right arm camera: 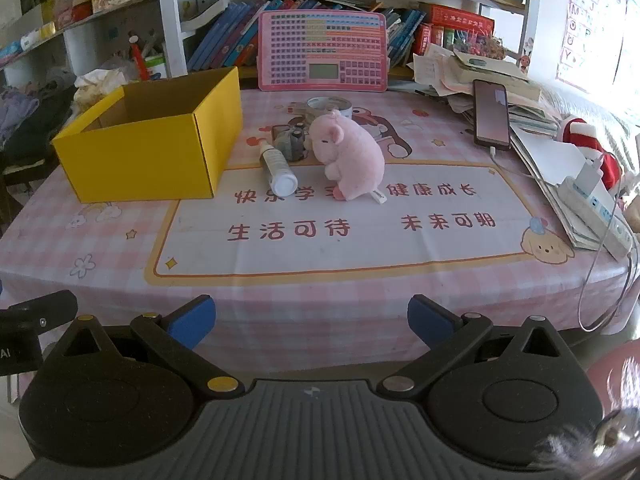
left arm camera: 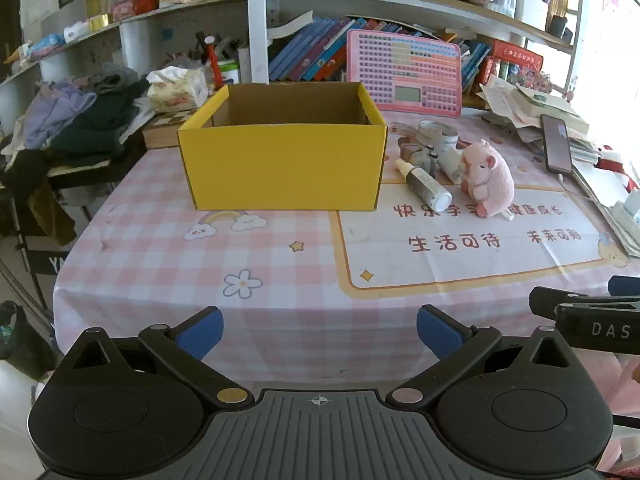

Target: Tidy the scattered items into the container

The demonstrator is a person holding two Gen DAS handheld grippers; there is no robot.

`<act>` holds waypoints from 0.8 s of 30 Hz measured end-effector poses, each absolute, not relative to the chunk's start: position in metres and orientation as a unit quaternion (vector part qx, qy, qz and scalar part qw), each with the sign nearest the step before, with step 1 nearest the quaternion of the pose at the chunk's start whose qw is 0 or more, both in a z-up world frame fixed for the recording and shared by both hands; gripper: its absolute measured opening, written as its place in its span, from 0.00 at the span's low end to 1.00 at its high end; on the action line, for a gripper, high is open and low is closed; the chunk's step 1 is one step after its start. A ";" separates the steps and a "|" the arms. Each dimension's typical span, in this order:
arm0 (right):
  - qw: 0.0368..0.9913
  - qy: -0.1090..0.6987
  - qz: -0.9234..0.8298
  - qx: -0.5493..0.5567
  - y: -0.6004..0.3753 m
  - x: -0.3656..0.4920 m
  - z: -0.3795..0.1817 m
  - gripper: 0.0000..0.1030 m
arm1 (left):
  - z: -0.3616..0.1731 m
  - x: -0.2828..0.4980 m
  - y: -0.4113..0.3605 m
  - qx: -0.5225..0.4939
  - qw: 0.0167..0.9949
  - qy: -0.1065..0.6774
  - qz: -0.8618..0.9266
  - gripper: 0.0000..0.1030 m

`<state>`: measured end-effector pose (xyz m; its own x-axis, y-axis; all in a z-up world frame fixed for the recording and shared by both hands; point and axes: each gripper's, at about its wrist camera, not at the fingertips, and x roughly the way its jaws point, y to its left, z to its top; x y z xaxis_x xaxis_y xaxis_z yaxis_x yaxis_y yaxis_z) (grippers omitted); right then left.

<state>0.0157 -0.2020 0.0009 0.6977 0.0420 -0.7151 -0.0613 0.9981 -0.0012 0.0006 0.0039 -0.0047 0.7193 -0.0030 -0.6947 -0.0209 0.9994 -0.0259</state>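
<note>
A yellow box (left arm camera: 282,160) sits open on the pink checked table (left arm camera: 160,272). Just beside it lie a small bottle (right arm camera: 278,170), a pink plush toy (right arm camera: 348,156) and a tape roll (right arm camera: 329,105). The left gripper (left arm camera: 319,330) and right gripper (right arm camera: 311,320) hang near the table edge, fingers wide apart, holding nothing.

A table (right arm camera: 120,240) under a pink checked cloth fills the foreground, printed with a cream panel of red characters. Behind it, white shelving (left arm camera: 256,20) is crammed with books and boxes. Clothes (left arm camera: 72,120) are heaped at the left. Bright daylight pours in from the right, past an alphabet poster (right arm camera: 592,20).
</note>
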 end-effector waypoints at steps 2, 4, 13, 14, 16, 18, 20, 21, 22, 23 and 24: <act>0.922 0.386 0.027 -0.012 -0.201 0.016 0.001 1.00 | -0.004 0.001 0.004 -0.017 0.927 0.374 0.004 1.00; 0.922 0.386 0.026 -0.012 -0.200 0.016 0.001 1.00 | -0.004 0.002 0.005 -0.017 0.927 0.375 0.004 1.00; 0.922 0.387 0.028 -0.014 -0.198 0.020 0.001 1.00 | -0.005 0.005 0.008 -0.020 0.926 0.378 0.008 1.00; 0.921 0.387 0.028 -0.015 -0.197 0.020 0.001 1.00 | -0.006 0.005 0.008 -0.020 0.926 0.378 0.008 1.00; 0.921 0.387 0.029 -0.016 -0.195 0.021 0.001 1.00 | -0.007 0.006 0.010 -0.021 0.925 0.378 0.009 1.00; 0.921 0.387 0.029 -0.017 -0.193 0.022 0.001 1.00 | -0.007 0.006 0.011 -0.021 0.925 0.378 0.009 1.00; 0.921 0.387 0.029 -0.018 -0.192 0.022 0.001 1.00 | -0.007 0.006 0.011 -0.021 0.925 0.378 0.008 1.00; 0.921 0.387 0.028 -0.018 -0.192 0.022 0.001 1.00 | -0.007 0.006 0.012 -0.021 0.925 0.378 0.009 1.00; 0.921 0.387 0.028 -0.018 -0.192 0.022 0.001 1.00 | -0.007 0.006 0.011 -0.021 0.925 0.378 0.009 1.00; 0.921 0.388 0.028 -0.019 -0.191 0.022 0.001 1.00 | -0.007 0.006 0.012 -0.021 0.925 0.378 0.008 1.00; 0.921 0.388 0.028 -0.019 -0.191 0.022 0.001 1.00 | -0.007 0.006 0.012 -0.021 0.925 0.378 0.008 1.00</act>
